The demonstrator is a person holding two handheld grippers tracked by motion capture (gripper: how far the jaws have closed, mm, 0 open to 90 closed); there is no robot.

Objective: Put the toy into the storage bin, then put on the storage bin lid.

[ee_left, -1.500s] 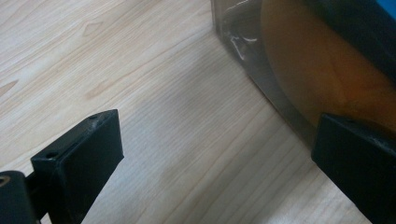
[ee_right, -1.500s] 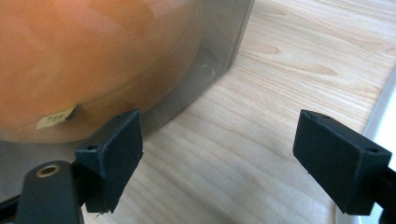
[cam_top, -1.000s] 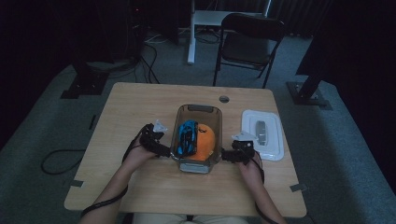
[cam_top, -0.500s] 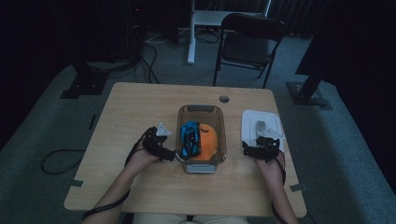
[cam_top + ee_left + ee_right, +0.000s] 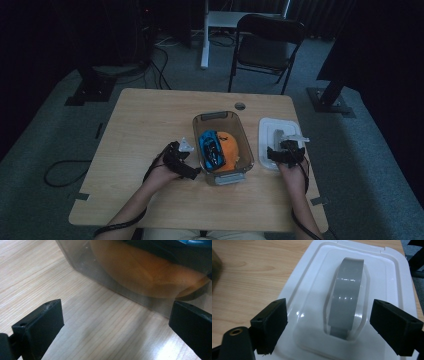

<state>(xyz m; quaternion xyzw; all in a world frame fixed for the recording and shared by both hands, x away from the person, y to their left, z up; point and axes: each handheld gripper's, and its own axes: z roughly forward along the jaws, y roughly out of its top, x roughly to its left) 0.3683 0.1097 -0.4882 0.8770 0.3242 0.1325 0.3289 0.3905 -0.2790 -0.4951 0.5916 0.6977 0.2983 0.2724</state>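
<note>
A clear plastic bin (image 5: pixel 206 123) stands mid-table and holds a blue toy car (image 5: pixel 211 147) lying on an orange object (image 5: pixel 231 150). Its white lid (image 5: pixel 266 128) with a grey handle (image 5: pixel 345 295) lies flat on the table to the right of the bin. My left gripper (image 5: pixel 191 173) is open beside the bin's near left corner; the bin wall (image 5: pixel 117 287) and the orange object (image 5: pixel 147 275) are just ahead of the jaws. My right gripper (image 5: pixel 280 155) is open over the lid's near end, its jaws on either side of the grey handle with nothing gripped.
The wooden table (image 5: pixel 150 120) has a small round hole (image 5: pixel 240 106) at its far edge. A black folding chair (image 5: pixel 267 42) and a white desk leg (image 5: pixel 204 45) stand beyond it. Cables (image 5: pixel 60 172) lie on the grey carpet to the left.
My right gripper has left the bin's right side and moved right to the white lid. The left gripper shifted a little nearer and stays by the bin.
</note>
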